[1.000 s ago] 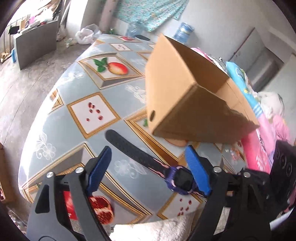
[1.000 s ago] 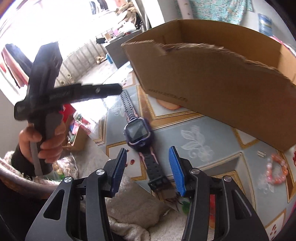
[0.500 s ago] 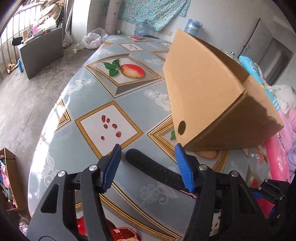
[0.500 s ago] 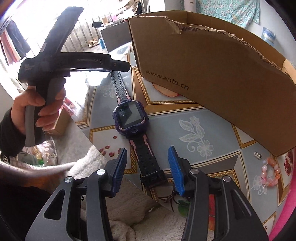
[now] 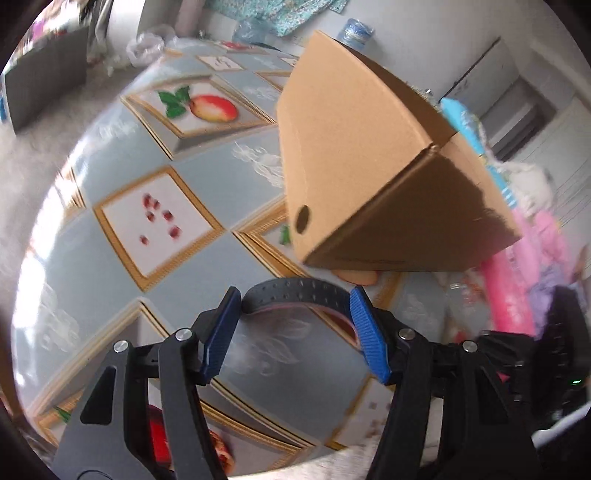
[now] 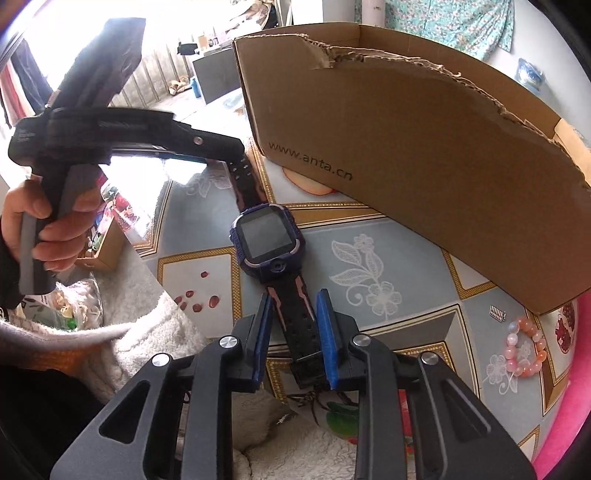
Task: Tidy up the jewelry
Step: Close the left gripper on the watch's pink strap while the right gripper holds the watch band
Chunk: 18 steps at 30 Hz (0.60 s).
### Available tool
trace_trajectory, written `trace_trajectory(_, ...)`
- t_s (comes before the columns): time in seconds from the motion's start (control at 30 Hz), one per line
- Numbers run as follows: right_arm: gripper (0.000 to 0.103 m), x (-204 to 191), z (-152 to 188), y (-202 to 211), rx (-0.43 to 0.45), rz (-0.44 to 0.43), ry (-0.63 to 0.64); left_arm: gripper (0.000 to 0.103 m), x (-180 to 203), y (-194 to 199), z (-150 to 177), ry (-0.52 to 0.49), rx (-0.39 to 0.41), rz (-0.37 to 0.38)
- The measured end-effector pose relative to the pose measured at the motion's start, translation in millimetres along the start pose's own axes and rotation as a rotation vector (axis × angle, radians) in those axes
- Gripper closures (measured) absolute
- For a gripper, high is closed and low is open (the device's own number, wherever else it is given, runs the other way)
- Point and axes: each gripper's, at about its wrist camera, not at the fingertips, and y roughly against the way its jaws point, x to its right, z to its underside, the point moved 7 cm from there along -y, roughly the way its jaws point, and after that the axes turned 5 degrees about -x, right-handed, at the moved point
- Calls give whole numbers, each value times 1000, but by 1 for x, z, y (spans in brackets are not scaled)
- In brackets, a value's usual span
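Closing my right claw point(image 6: 293, 336) around the lower strap of the purple watch point(image 6: 267, 236) lying on the table point(image 6: 399, 258) beside the cardboard box point(image 6: 406, 155), I keep my left claw point(image 5: 293, 328) spread around its upper strap, pads not clearly pressing.

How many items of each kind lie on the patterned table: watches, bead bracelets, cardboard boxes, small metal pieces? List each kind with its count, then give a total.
Watches: 1, the purple watch
Bead bracelets: 1, the pink bead bracelet
Cardboard boxes: 1, the cardboard box
Small metal pieces: 1, the small metal piece
Total: 4

A home: fruit-print tablecloth point(image 5: 229, 177), bedding point(image 5: 532, 236), floral curtain point(image 6: 450, 22).
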Motion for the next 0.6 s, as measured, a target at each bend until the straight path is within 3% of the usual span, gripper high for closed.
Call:
trace_trajectory(0.3, 79, 1, 2, -4, 12, -3, -8, 45, 22, 8, 22, 68, -24, 224)
trace_trajectory(0.43, 80, 2, 4, -4, 15, -3, -9, 45, 27, 8, 25, 73, -32, 238)
trace_trajectory(0.6, 79, 2, 5, -4, 19, -1, -14, 31, 15, 27, 20, 146, 51, 249)
